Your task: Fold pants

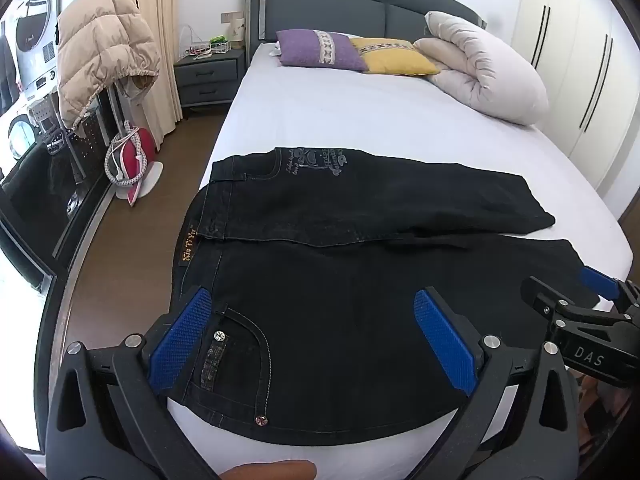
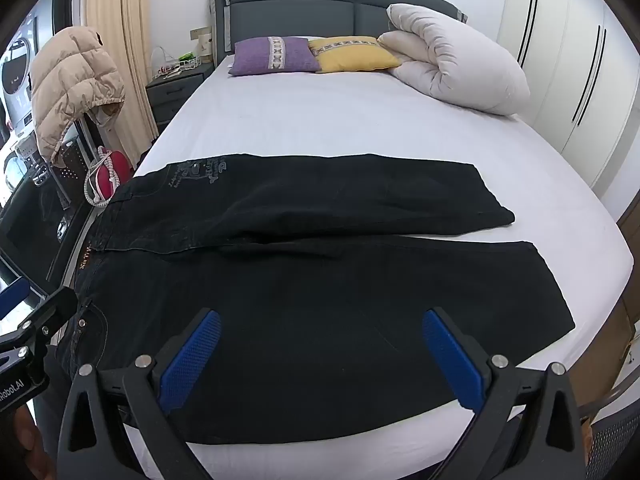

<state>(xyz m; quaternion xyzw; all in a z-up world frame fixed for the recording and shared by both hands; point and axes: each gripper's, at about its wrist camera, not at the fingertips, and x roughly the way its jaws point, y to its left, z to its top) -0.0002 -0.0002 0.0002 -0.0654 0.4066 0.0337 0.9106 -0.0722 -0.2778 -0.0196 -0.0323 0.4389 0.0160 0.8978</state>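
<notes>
Black jeans (image 1: pixel 340 280) lie flat across the near end of the white bed (image 1: pixel 340 120), waistband to the left, both legs running right. My left gripper (image 1: pixel 316 308) hovers open over the near hip pocket, blue pads wide apart with nothing between them. In the right wrist view the jeans (image 2: pixel 320 288) fill the foreground, and my right gripper (image 2: pixel 320 328) stands open above the near leg's thigh. The right gripper (image 1: pixel 592 300) also shows at the right edge of the left wrist view. The left gripper's body (image 2: pixel 24 328) shows at the left edge of the right wrist view.
A purple pillow (image 1: pixel 320 50), a yellow pillow (image 1: pixel 394 56) and a rolled white duvet (image 1: pixel 484 68) lie at the headboard end. A nightstand (image 1: pixel 210 74), a beige puffer jacket (image 1: pixel 104 48) on a stand and a red iron (image 1: pixel 132 156) stand left of the bed. Wardrobe doors (image 1: pixel 580 60) on the right.
</notes>
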